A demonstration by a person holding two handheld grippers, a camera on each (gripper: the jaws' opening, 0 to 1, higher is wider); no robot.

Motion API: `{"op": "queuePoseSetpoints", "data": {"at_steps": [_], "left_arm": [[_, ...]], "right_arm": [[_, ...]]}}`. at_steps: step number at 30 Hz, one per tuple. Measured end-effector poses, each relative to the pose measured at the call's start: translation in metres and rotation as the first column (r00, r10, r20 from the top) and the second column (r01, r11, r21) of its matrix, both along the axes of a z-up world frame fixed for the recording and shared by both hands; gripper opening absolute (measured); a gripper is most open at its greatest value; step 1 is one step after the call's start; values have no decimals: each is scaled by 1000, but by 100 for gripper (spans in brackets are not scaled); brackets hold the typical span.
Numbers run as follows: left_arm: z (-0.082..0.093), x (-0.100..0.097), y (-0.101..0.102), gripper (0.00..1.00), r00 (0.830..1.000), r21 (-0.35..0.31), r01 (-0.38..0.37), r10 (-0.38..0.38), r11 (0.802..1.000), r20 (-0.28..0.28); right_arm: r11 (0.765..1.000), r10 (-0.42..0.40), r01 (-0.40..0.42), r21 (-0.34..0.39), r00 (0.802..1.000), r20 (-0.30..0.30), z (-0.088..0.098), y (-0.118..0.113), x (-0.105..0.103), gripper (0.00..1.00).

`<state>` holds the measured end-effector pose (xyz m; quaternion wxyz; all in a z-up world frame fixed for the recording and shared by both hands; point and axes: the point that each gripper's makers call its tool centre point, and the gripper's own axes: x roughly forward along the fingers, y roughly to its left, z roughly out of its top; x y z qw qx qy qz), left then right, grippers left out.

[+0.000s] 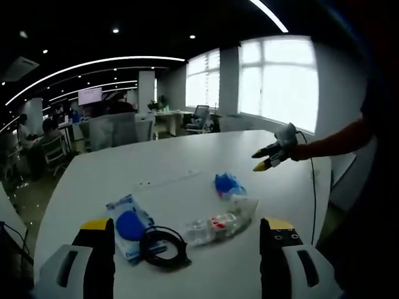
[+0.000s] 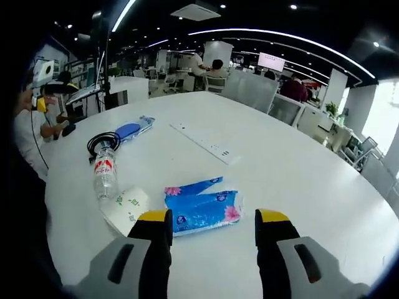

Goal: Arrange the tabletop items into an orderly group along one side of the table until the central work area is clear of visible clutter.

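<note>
Clutter on the white table (image 2: 299,187), we note bottle (image 2: 105,173) touching cable coil (image 2: 103,142), blue tissue packs (image 2: 202,208) just before the right gripper (image 2: 213,227), jaws wide, left gripper (image 1: 187,235) likewise wide, holding nothing.

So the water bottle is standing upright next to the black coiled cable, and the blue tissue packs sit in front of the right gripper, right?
Not quite. The water bottle is lying on its side next to the black coiled cable, not upright; the right gripper view shows this. The blue tissue packs do sit in front of the right gripper, whose jaws are apart.
</note>
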<state>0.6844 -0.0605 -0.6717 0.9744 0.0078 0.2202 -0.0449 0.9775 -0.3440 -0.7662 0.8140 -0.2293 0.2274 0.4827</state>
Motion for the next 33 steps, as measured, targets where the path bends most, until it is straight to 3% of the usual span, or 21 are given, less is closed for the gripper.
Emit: {"op": "queuePoseSetpoints", "data": {"at_steps": [6,9,12,14,18,25,33], "left_arm": [[-5,-1,-9,94,1000,-7,5,-5,1000,-13],[-6,-1,-11,94,1000,-12,3,-3,1000,-14],[-7,0,-10,94,1000,-15,-5,5,1000,-11],[-6,1,-9,94,1000,-18,-14,14,1000,-6],[-4,2,-7,93,1000,-19,-22,22,1000,5],[-4,-3,-7,92,1000,-13,-23,23,1000,-2],[-4,-12,2,92,999,-15,-41,41,999,-1]], "right_arm": [[1000,-17,18,10,1000,-25,-7,0,6,46],[1000,18,-18,-9,1000,3,-7,9,5,42],[1000,17,-17,-5,999,-33,-10,16,2,39],[999,-15,15,-44,1000,2,-12,16,11,40],[999,-12,14,-45,999,34,-10,24,16,40],[992,106,-104,-71,994,17,-19,42,7,34],[973,202,-199,-120,979,8,-22,54,1,36]]}}
